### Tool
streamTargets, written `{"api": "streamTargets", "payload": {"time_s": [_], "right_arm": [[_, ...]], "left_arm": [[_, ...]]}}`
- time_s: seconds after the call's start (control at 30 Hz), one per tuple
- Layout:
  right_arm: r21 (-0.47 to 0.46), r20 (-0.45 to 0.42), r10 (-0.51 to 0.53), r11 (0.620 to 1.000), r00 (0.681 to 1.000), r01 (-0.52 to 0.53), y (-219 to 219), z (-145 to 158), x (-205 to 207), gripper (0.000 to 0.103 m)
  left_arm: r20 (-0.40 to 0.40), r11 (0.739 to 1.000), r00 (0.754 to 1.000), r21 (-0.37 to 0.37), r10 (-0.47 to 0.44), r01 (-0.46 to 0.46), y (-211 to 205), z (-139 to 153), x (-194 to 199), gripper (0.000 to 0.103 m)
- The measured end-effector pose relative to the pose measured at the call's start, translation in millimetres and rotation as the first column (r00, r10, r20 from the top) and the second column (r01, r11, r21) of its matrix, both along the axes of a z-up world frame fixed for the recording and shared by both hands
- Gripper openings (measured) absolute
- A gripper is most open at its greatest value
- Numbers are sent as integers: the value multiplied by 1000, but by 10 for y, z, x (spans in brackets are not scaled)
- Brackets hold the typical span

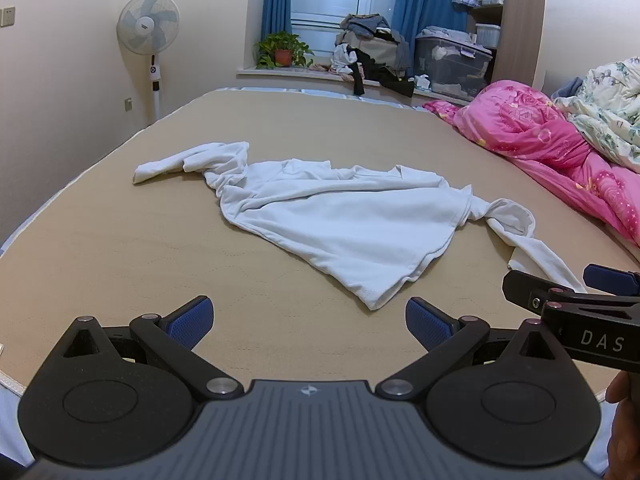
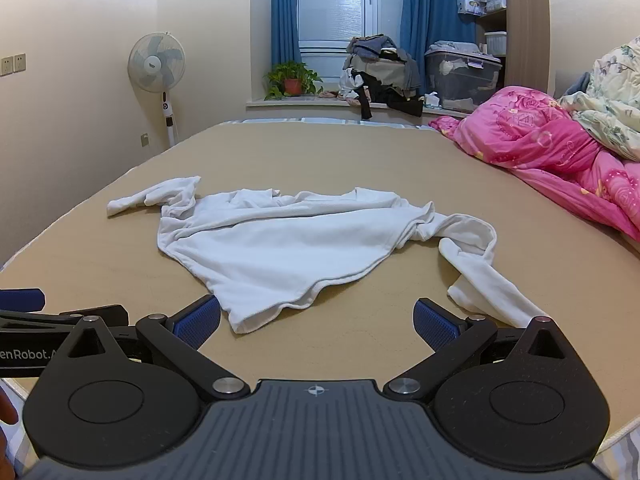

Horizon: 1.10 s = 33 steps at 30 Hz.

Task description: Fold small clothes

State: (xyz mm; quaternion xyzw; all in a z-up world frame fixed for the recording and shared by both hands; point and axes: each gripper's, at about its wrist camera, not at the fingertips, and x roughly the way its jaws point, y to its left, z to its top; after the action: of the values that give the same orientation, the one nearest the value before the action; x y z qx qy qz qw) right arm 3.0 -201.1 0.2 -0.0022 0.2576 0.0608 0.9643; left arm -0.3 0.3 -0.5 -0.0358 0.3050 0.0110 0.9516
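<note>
A crumpled white long-sleeved shirt (image 1: 340, 220) (image 2: 280, 248) lies spread on the tan mattress (image 1: 120, 248) (image 2: 360, 152), one sleeve out to the left, the other twisted out to the right. My left gripper (image 1: 310, 320) hovers open just short of the shirt's near hem corner, nothing between its blue pads. My right gripper (image 2: 316, 322) is open too, its left pad close to the hem corner. In the left wrist view the right gripper (image 1: 580, 312) shows at the right edge; in the right wrist view the left gripper (image 2: 48, 320) shows at the left edge.
A pink quilt (image 1: 560, 140) (image 2: 552, 148) and a floral blanket (image 1: 608, 112) are bunched along the bed's right side. A standing fan (image 1: 148, 32) is by the left wall. The windowsill holds a potted plant (image 2: 294, 80), a clothes pile (image 2: 380, 72) and a storage bin (image 2: 464, 76).
</note>
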Motion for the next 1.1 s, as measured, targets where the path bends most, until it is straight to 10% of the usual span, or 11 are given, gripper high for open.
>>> {"api": "streamTargets", "payload": {"time_s": [1.1], "right_arm": [[4,2,0,1000,1000,0,19,4,-7,102]], "left_arm": [[8,1000,1000,7,2,-3,-15,-27,-15,102]]}}
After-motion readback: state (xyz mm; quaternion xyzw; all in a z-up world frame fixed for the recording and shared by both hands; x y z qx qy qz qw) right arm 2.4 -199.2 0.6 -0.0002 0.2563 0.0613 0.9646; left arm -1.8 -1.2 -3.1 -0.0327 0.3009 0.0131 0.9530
